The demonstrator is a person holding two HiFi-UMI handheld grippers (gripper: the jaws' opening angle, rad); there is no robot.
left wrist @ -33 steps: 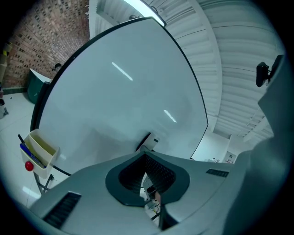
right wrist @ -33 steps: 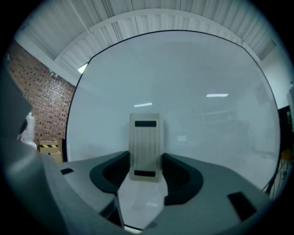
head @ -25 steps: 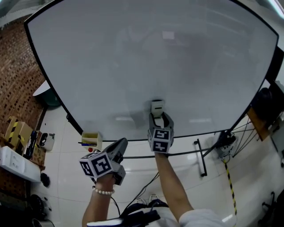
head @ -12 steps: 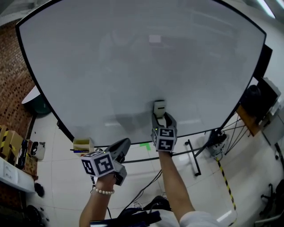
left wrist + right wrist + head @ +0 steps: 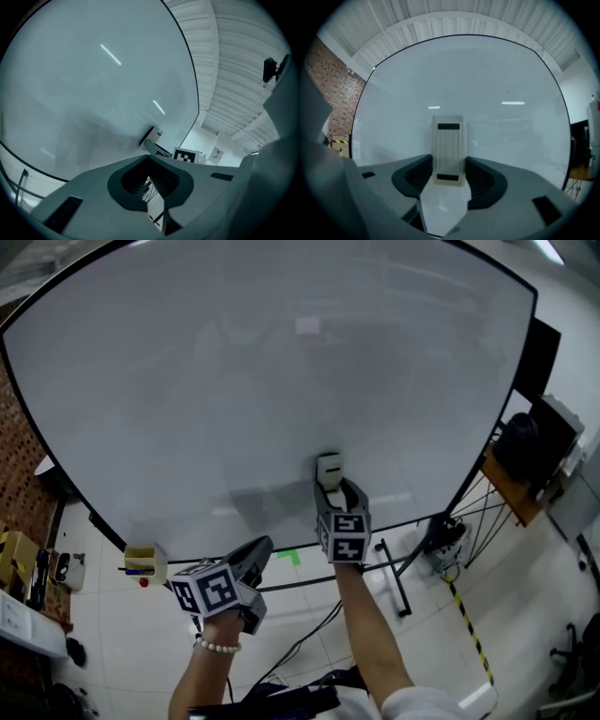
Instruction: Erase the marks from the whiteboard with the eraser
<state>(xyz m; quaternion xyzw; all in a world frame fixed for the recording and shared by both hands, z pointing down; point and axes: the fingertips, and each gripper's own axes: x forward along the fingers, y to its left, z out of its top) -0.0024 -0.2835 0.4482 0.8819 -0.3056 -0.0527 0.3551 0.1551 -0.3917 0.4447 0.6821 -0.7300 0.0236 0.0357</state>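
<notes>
Here, right claw [image 5: 330, 487] clamping eraser [image 5: 329, 468], whiteboard [image 5: 234, 381] top cut off.

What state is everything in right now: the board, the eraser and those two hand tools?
whiteboard: no marks visible.
eraser: gripped, upright, up against the whiteboard.
right tool: shut on the eraser.
left tool: shut, empty, off the whiteboard.

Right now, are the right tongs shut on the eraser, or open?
Shut on the eraser: the right gripper view shows the right tongs gripping it by both sides, with no gap.
</notes>
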